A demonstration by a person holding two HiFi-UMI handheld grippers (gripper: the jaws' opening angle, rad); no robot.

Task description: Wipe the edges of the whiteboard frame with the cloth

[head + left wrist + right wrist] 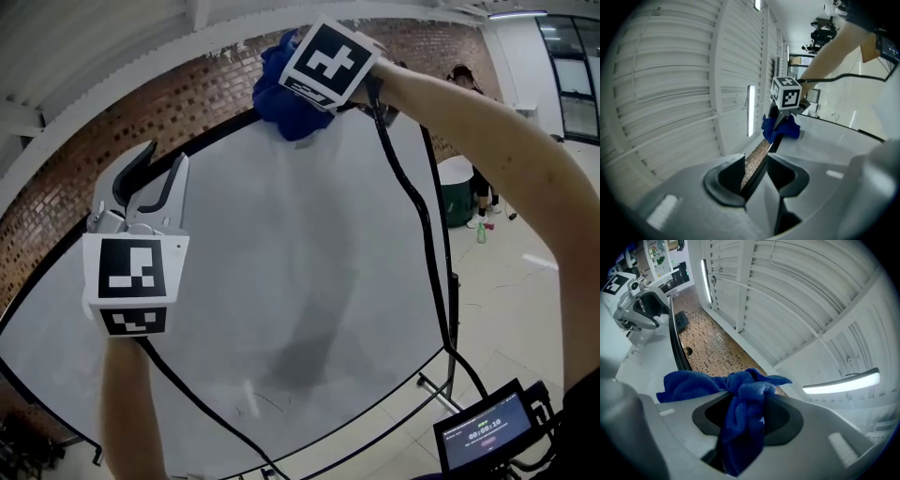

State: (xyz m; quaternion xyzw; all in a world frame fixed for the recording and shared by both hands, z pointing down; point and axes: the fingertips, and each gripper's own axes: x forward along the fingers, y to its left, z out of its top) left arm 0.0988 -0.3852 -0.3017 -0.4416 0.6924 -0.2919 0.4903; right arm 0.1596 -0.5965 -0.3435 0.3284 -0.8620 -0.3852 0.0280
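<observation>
Right, the left gripper [754, 171] is straddling the whiteboard frame [676, 345], jaws apart around its top edge — further along, the right gripper [749, 404] is clamping the blue cloth [689, 383], which is sitting against that same edge.

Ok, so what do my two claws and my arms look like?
The left claw and right claw are light grey plastic with dark inner pads. Each carries a white cube with black square markers, and a black cable trails from each. No sleeve shows on either arm.
</observation>
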